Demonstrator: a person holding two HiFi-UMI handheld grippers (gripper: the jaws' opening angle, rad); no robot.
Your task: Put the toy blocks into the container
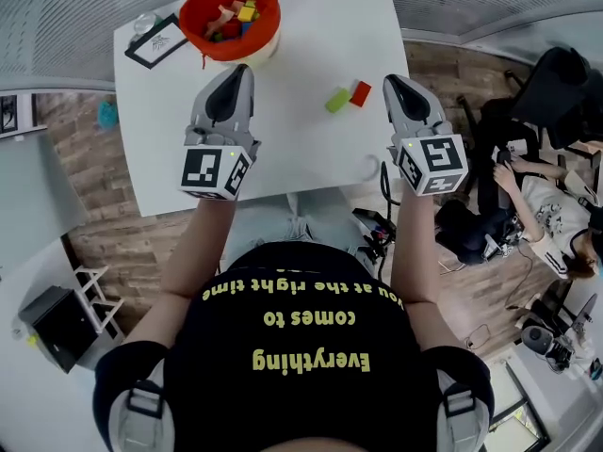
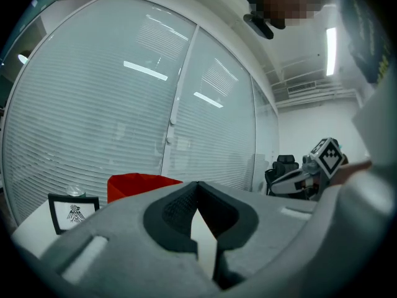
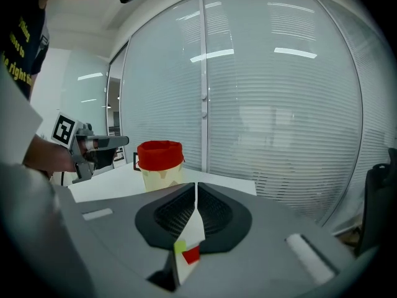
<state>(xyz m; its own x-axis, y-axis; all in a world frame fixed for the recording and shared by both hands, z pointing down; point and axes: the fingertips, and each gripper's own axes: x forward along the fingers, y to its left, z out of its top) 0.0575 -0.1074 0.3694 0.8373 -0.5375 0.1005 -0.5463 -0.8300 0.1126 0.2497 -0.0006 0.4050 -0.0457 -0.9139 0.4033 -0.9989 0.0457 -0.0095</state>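
A green block [image 1: 337, 100] and a red block [image 1: 360, 93] lie side by side on the white table [image 1: 301, 158], just left of my right gripper [image 1: 392, 82]. That gripper is shut and empty; in its own view [image 3: 196, 188] the green block [image 3: 180, 247] and red block [image 3: 191, 254] show through the slit below its tips. The red-rimmed container [image 1: 193, 17] stands at the table's far edge with several coloured blocks inside. My left gripper [image 1: 241, 70] hovers just in front of it, shut, holding nothing [image 2: 197, 188]. The container also shows ahead in the left gripper view [image 2: 139, 184] and far left in the right gripper view [image 3: 160, 155].
A small framed picture [image 1: 157, 41] stands left of the container, with a clear glass [image 1: 144, 22] behind it. The table's right edge runs close by the right gripper. A person [image 1: 556, 215] sits among office chairs on the floor to the right.
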